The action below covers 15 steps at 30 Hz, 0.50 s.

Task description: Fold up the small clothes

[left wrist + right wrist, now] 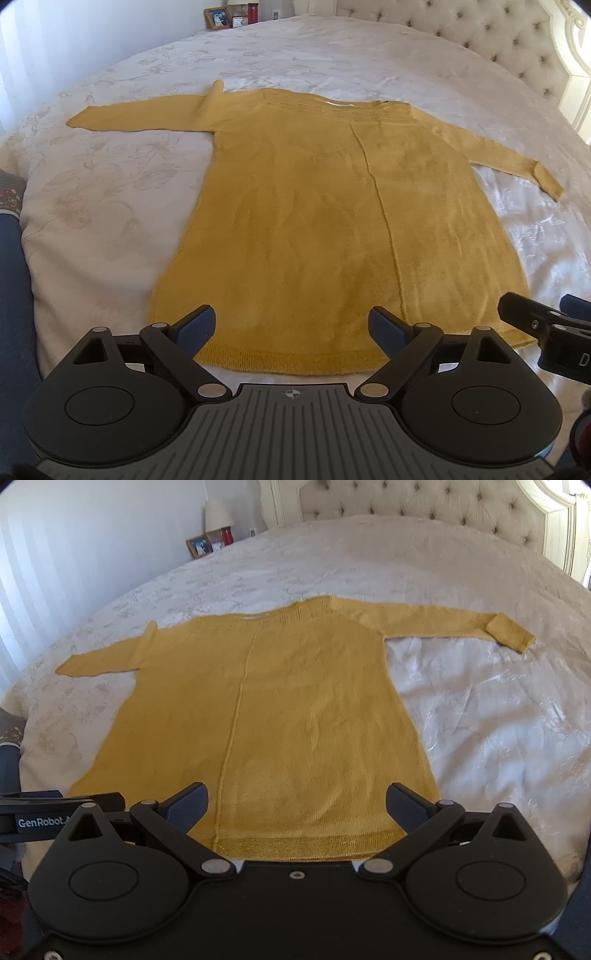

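The yellow sweater lies flat and fully spread on the bed, hem nearest the cameras and neckline toward the tufted headboard, so as far as these views show no fold has been made yet. Relative to the sweater's body, both sleeves stretch straight out to either side, and only the cuff of the one on the right is turned back a little (a small kink, not a real fold). A raised seam runs down the middle of the body from neckline to hem. The left gripper hovers just above the hem with its jaws spread wide and nothing between them; the right gripper does the same over the hem's other half, jaws likewise wide apart and empty. Both pairs of blue pads are clear of the knit, as far as I can judge. The garment looks smoothed and ready, which I take as the laying-out step being finished. Everything else remains: bringing the sleeves in over the body, folding the sides, then doubling the hem up toward the neckline. On the nightstand beyond the sweater's far left sleeve stand a picture frame and a lamp, well apart from the work.
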Tool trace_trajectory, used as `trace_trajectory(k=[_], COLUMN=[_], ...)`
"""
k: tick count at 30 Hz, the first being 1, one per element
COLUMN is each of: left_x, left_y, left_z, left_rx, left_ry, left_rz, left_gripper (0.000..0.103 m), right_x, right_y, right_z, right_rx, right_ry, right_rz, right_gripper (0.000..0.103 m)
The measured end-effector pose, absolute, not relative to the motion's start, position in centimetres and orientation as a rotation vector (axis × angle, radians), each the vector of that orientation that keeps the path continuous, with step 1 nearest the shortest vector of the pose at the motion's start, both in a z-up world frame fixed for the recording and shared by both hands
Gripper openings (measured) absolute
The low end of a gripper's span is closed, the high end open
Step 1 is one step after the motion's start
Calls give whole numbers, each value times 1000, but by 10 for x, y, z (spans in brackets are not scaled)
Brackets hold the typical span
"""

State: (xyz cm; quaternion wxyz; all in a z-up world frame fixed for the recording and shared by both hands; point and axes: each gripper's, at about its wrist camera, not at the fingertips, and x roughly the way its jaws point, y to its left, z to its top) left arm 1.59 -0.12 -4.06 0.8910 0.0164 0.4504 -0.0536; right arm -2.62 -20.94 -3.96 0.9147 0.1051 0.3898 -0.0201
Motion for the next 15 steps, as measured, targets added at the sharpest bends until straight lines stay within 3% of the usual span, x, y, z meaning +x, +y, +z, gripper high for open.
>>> trace_trajectory(k=[15], left_x=[104], left_y=[-6], left_z=[-60], left_rx=[112], left_ry=[844], left_rz=[-90], left_gripper=[90], right_x=[60], right_y=[-328], right_z=[-72], right_rx=[114], right_ry=[800], right_rz=[-201], right_gripper=[99])
